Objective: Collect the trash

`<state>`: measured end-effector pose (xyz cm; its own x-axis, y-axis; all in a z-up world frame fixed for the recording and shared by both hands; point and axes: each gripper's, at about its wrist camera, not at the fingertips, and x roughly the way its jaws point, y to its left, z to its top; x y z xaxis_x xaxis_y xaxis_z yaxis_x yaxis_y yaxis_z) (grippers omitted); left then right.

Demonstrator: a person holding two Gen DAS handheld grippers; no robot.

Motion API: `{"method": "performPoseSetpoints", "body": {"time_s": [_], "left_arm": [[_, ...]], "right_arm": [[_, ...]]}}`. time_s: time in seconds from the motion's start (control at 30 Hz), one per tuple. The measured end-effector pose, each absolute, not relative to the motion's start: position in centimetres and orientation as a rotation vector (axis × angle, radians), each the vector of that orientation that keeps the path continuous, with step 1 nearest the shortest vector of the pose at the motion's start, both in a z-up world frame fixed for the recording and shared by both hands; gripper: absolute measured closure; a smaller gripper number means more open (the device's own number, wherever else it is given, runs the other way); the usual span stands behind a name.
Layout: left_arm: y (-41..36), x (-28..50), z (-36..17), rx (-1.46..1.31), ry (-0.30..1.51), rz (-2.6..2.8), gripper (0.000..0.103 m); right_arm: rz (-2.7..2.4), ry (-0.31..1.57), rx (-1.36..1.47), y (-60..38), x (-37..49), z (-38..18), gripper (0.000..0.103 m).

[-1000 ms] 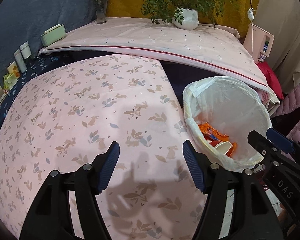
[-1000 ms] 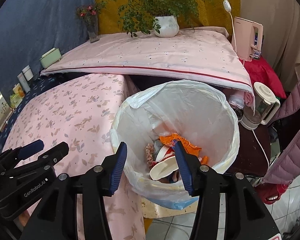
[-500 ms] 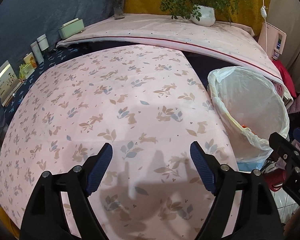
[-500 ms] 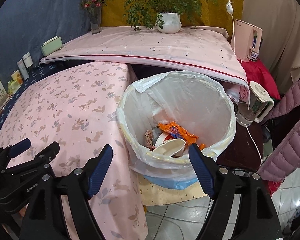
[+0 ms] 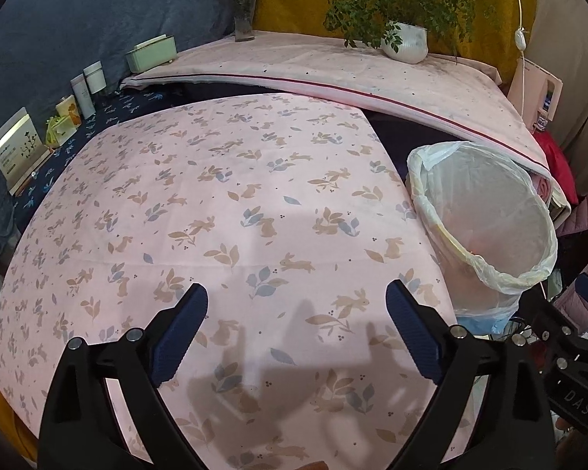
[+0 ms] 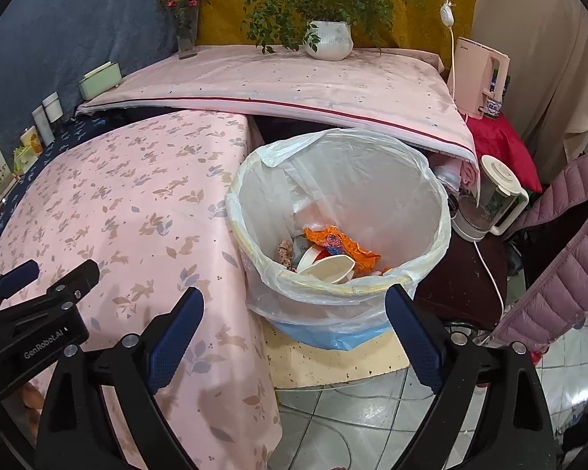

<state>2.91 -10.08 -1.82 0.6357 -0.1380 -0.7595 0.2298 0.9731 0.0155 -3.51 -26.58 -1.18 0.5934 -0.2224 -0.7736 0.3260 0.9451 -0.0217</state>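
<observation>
Left wrist view: rabbit-print tablecloth (image 5: pixel 254 203) beside lined bin (image 5: pixel 486 235); both grippers' fingers (image 5: pixel 184 333) opening, nothing between them.

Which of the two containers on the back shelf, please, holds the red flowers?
The tall glass vase on the left; the round white pot holds a leafy green plant.

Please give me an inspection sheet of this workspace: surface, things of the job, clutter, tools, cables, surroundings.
Surface: pink rabbit-print tablecloth, no trash seen on it.
Job's things: lined trash bin beside the table, holding an orange wrapper and a white cup.
Clutter: small boxes and bottles along the table's far left edge.
Tools: left tool and right tool both opening, nothing between the jaws.
Cables: white cord running from the kettle to the floor.
Surroundings: potted plant, flower vase, puffer jacket.
</observation>
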Motion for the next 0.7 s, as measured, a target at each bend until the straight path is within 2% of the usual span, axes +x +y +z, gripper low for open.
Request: {"method": "performPoseSetpoints", "body": {"time_s": [0.7], "left_arm": [[-10.9,1.9,-1.2,0.128,0.846,-0.234,0.013]], "right_arm": [[-0.351,0.865,0.085,-26.3,-4.8,-0.4,0.013]]}}
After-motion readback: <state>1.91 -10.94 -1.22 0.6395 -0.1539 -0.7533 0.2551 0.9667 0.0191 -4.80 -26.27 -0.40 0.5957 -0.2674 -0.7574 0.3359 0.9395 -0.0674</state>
